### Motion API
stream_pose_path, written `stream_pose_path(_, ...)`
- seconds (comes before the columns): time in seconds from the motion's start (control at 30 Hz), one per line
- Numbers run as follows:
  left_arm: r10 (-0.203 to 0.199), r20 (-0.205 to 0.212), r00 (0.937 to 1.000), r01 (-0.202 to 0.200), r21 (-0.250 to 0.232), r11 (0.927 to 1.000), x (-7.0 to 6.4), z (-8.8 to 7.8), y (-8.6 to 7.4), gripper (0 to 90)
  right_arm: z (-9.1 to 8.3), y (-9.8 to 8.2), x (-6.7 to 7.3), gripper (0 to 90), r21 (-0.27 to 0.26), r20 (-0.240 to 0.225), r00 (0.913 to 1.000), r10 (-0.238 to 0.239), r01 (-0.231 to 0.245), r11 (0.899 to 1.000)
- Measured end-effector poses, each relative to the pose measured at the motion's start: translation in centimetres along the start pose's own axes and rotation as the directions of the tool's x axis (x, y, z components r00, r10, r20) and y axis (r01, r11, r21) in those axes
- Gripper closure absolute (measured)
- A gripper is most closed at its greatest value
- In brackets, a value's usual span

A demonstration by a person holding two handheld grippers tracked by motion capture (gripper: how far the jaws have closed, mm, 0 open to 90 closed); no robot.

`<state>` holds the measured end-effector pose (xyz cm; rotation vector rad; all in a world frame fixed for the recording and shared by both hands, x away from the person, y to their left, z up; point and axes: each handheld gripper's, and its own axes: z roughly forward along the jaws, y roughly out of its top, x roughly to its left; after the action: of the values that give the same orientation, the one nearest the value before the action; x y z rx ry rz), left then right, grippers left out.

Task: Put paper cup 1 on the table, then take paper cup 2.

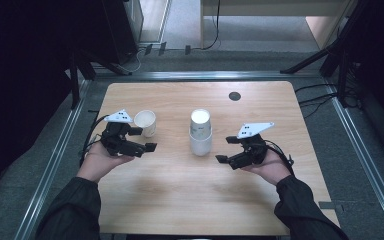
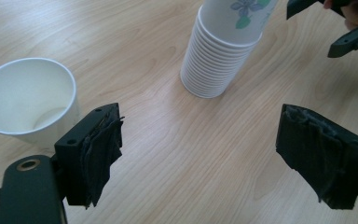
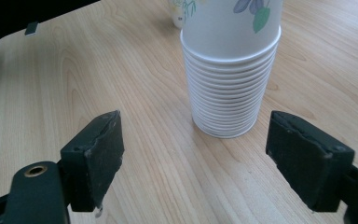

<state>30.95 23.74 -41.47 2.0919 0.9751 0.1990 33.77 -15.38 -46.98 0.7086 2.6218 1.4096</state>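
A stack [image 1: 200, 134] of nested paper cups (white, floral print, ribbed by its rims) stands inverted at the middle of the wood-grain desk [image 1: 180, 200]. A single cup [image 1: 145, 122] stands upright just beside the left hand-held gripper [image 1: 146, 139], jaws spread, nothing between. The right hand-held gripper [image 1: 225, 150] is likewise spread, its worn black pads [image 3: 103, 154] facing the stack.
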Motion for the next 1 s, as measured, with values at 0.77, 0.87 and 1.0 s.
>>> stream_pose_path(0.77, 0.039, 0.055, 0.9977, -0.039, -0.009, 0.9992, -2.0, 2.6, -2.2, 15.2, 0.5, 4.0, -1.0, 23.6, 0.003, 0.040, 0.9989, -0.025, 0.025, 1.000)
stream_pose_path(0.87, 0.037, 0.067, 0.9971, -0.036, -0.015, 0.9992, -2.0, 2.8, -2.2, 15.1, 0.5, 4.8, -1.3, 23.6, 0.000, 0.039, 0.9986, -0.035, 0.035, 0.999)
stream_pose_path(1.0, 0.048, 0.088, 0.9950, -0.048, -0.004, 0.9989, -2.1, 3.1, -2.3, 15.2, 0.7, 5.7, -1.5, 23.6, 0.007, 0.033, 0.9982, -0.050, 0.049, 0.999)
